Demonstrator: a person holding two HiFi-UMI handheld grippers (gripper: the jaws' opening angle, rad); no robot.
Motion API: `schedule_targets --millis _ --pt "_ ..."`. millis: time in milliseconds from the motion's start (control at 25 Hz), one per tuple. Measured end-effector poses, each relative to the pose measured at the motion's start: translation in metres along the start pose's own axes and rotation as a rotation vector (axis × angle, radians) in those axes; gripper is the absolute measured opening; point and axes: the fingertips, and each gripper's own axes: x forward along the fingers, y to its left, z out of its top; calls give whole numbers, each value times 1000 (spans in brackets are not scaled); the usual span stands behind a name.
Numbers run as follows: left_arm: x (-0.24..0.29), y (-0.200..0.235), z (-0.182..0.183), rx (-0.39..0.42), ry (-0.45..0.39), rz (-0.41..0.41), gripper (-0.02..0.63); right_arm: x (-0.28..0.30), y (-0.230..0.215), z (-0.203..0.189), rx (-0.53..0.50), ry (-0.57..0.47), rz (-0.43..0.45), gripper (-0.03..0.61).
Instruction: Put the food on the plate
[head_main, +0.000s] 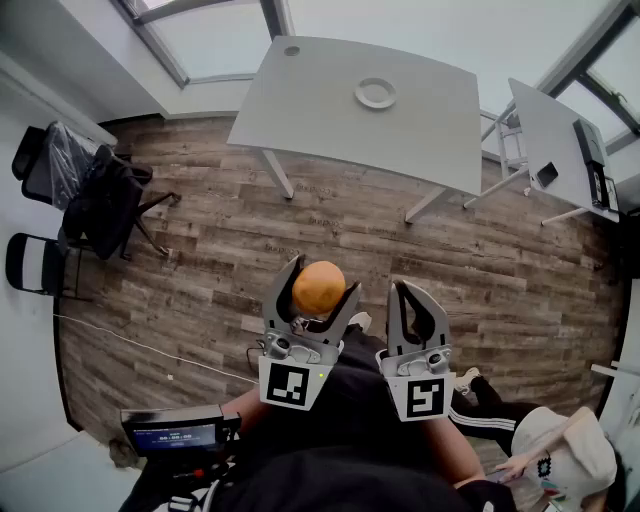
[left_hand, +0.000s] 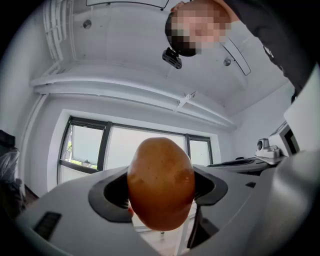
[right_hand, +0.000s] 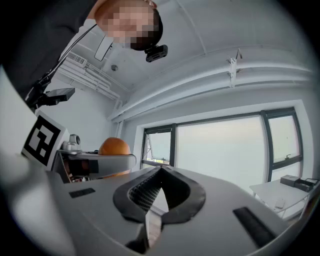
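The food, a round orange-brown piece (head_main: 318, 288), sits between the jaws of my left gripper (head_main: 320, 272), which is shut on it and held at chest height above the wooden floor. In the left gripper view the food (left_hand: 161, 184) fills the gap between both pads. It also shows from the side in the right gripper view as an orange lump (right_hand: 114, 146). My right gripper (head_main: 400, 292) is just to the right of the left one, its jaws (right_hand: 160, 172) shut together with nothing in them. The white plate (head_main: 375, 93) lies far ahead on a grey table (head_main: 320, 120).
A second grey table (head_main: 550, 135) with dark devices stands at the right. Black chairs (head_main: 90, 190) are by the left wall. A person sits on the floor at the lower right (head_main: 560, 450). A small screen device (head_main: 180, 437) hangs at the lower left.
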Motion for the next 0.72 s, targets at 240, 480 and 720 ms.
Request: schedule_targets --millis 240,480,720 --pt "2 -5 -5 5 14 -8 333 -4 -1 -2 29 -12 26 6" --pt "4 -3 -7 6 22 19 333 -9 -12 -11 59 13 16 6" --pt "11 -9 -18 19 50 43 333 -21 -33 -18 64 12 1 6"
